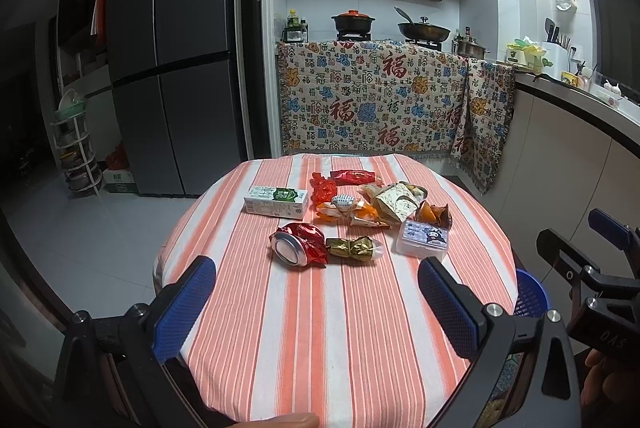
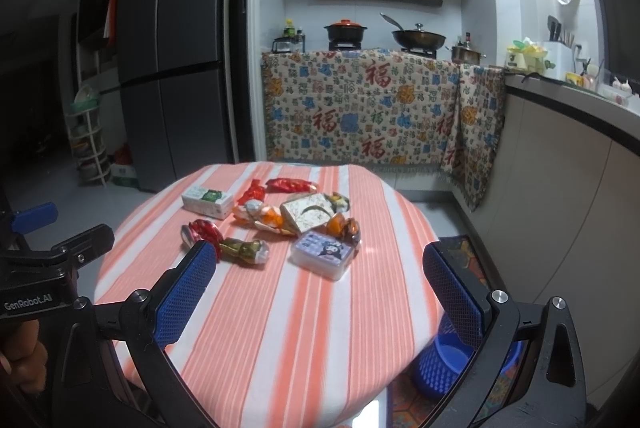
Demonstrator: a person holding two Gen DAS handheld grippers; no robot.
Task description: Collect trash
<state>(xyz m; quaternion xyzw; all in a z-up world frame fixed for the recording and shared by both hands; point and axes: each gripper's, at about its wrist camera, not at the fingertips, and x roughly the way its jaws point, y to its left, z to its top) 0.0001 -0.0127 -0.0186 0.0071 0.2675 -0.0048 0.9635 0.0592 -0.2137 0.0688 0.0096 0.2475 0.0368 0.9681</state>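
Note:
A pile of trash lies on a round table with an orange-striped cloth (image 1: 340, 328) (image 2: 304, 328). It holds a crushed red can (image 1: 298, 243) (image 2: 200, 234), a gold wrapper (image 1: 354, 248) (image 2: 244, 250), a green-white milk carton (image 1: 276, 201) (image 2: 208, 200), red wrappers (image 1: 354, 176) (image 2: 290, 184), a patterned paper box (image 1: 394, 205) (image 2: 310, 214) and a clear plastic box (image 1: 422, 238) (image 2: 324, 254). My left gripper (image 1: 316, 298) is open and empty, short of the can. My right gripper (image 2: 320, 288) is open and empty, short of the plastic box. A blue mesh bin (image 2: 444, 364) (image 1: 530, 292) stands on the floor right of the table.
A grey fridge (image 1: 168, 47) stands at the back left with a wire rack (image 1: 78, 147) beside it. A counter draped in patterned cloth (image 1: 380, 95) with pots is behind the table. A white counter (image 1: 580, 147) runs along the right.

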